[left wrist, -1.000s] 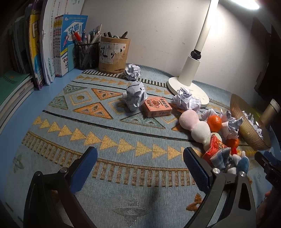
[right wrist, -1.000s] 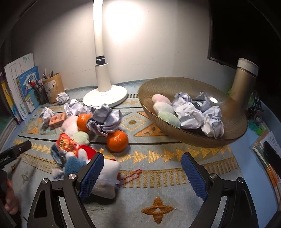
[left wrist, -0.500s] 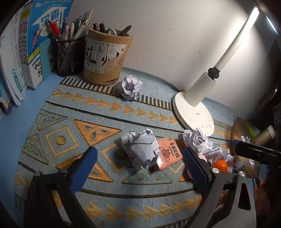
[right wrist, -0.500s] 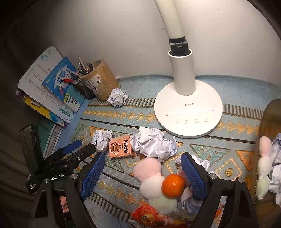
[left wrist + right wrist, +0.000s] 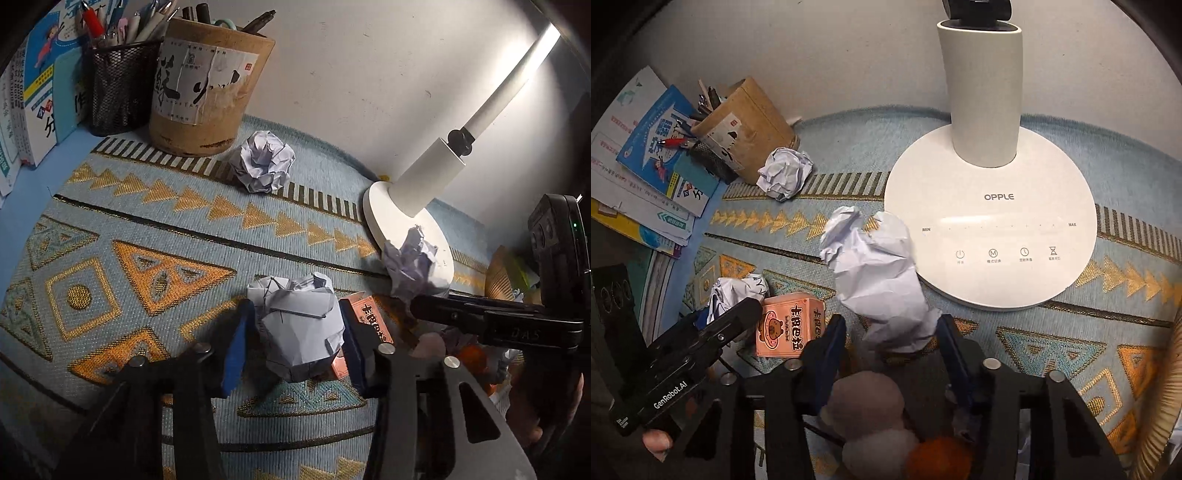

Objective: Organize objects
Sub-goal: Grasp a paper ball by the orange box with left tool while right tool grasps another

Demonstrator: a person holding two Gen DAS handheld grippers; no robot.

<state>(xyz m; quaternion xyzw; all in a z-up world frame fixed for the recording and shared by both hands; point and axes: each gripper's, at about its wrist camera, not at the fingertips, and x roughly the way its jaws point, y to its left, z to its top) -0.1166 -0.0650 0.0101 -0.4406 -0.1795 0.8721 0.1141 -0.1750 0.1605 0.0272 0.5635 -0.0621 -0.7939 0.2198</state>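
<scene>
My left gripper (image 5: 291, 341) is shut on a crumpled paper ball (image 5: 299, 328) on the patterned mat, beside a pink snack box (image 5: 373, 328). My right gripper (image 5: 892, 350) is shut on a larger crumpled paper ball (image 5: 879, 280) that leans on the lamp base (image 5: 990, 229). The left gripper (image 5: 701, 332) with its ball (image 5: 735, 291) and the pink box (image 5: 790, 326) show at the left of the right wrist view. A third paper ball (image 5: 262, 166) lies by the pen holders. The right gripper's body (image 5: 498, 325) crosses the left wrist view at right.
A cardboard pen cup (image 5: 207, 88) and a black mesh pen cup (image 5: 118, 81) stand at the back, books (image 5: 33, 103) to their left. Soft pastel balls (image 5: 864, 402) and an orange (image 5: 938, 459) lie under my right gripper. The woven basket rim (image 5: 1163, 406) is at far right.
Both grippers moved forward and down and closed, the left one on the paper ball by the pink box, the right one on the paper ball by the lamp base.
</scene>
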